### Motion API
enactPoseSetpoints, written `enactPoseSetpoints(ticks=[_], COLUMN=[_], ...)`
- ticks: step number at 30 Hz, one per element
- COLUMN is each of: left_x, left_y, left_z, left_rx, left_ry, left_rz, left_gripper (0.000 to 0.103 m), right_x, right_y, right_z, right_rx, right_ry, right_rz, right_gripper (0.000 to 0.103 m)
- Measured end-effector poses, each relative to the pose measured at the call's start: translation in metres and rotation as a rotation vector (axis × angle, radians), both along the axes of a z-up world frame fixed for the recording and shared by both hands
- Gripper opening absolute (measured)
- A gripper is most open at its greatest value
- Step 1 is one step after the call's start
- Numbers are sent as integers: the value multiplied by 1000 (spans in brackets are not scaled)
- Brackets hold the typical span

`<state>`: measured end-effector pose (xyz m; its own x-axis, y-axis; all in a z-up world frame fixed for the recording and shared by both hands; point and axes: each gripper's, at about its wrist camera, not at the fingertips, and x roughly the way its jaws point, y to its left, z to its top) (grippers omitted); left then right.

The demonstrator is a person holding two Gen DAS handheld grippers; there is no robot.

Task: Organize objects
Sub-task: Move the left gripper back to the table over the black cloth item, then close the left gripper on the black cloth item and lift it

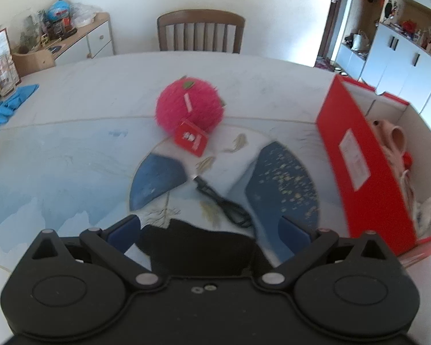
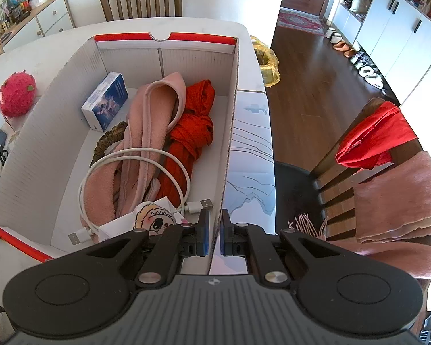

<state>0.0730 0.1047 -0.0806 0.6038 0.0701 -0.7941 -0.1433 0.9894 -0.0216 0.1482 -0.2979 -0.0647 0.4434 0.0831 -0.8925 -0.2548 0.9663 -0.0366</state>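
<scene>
Two grippers | left gripper (image 1: 209,227) fingers apart above black cloth (image 1: 198,247) | right gripper (image 2: 214,230) fingers clamped on box wall (image 2: 230,132)

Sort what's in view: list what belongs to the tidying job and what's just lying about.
Part of the job:
- red box, right gripper pinching its wall
- pink fuzzy ball
- small red card
- black cable
- black cloth between the open left gripper's fingers

Just lying about:
- blue cloth
- chair
- sideboard clutter

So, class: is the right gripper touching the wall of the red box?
Touching. The right wrist view shows the right gripper shut on the red box, one finger on each side of its wall.
</scene>
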Motion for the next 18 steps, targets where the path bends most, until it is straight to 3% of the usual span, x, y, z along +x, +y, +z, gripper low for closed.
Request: enactPoseSetpoints(ticks=[13,18], left_x=[9,10], left_y=[19,18], left_z=[-46,-52], left_rx=[2,10], left_ry=[70,68], left_rz=[5,-7], left_gripper=[101,91], right_x=[-1,0], right_y=[2,2], right_z=[-7,-9], right_rx=[-16,-16], right_ry=[18,24], right_rz=[-4,-8], right_gripper=[6,6])
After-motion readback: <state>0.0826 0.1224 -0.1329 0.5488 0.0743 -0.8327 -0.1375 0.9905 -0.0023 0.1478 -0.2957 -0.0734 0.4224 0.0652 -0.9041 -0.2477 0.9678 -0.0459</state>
